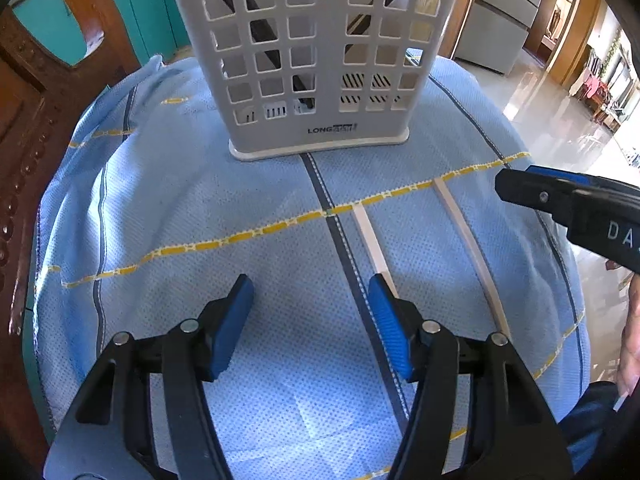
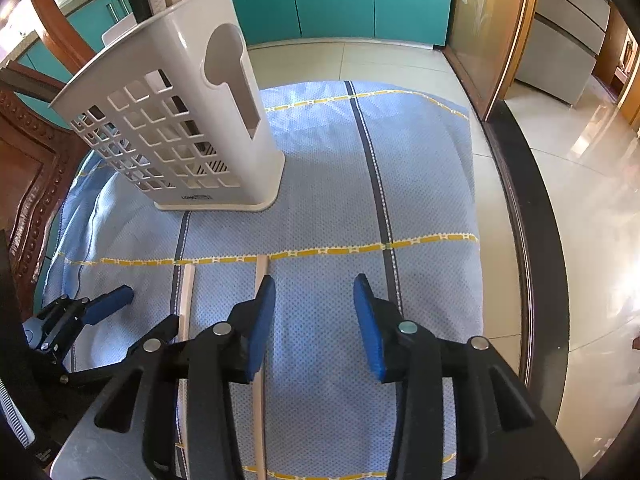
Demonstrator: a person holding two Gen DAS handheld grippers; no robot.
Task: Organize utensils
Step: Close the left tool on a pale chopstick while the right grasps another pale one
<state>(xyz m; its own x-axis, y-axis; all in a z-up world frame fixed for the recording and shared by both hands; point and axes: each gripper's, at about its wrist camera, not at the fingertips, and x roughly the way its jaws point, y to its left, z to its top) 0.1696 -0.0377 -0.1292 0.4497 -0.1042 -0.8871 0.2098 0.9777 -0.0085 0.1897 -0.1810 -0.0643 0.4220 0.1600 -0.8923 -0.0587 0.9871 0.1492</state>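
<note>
Lying flat on the cloth-covered surface (image 2: 328, 168), two chopsticks (image 2: 261, 320) sit near the white holder (image 2: 188, 120); both tongs (image 1: 312, 328) (image 2: 314, 320) gape, empty. Thin sticks risk slipping or rolling when pinched.

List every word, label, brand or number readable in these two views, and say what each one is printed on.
"LONG": dark print on the base front of the white perforated plastic utensil holder; the small block right after it is too blurred to read.
"DA": white letters on the black body of the right hand-held gripper, cut off at the frame edge.
The same holder label in the right wrist view is too small to read.
Nothing else carries text.
</note>
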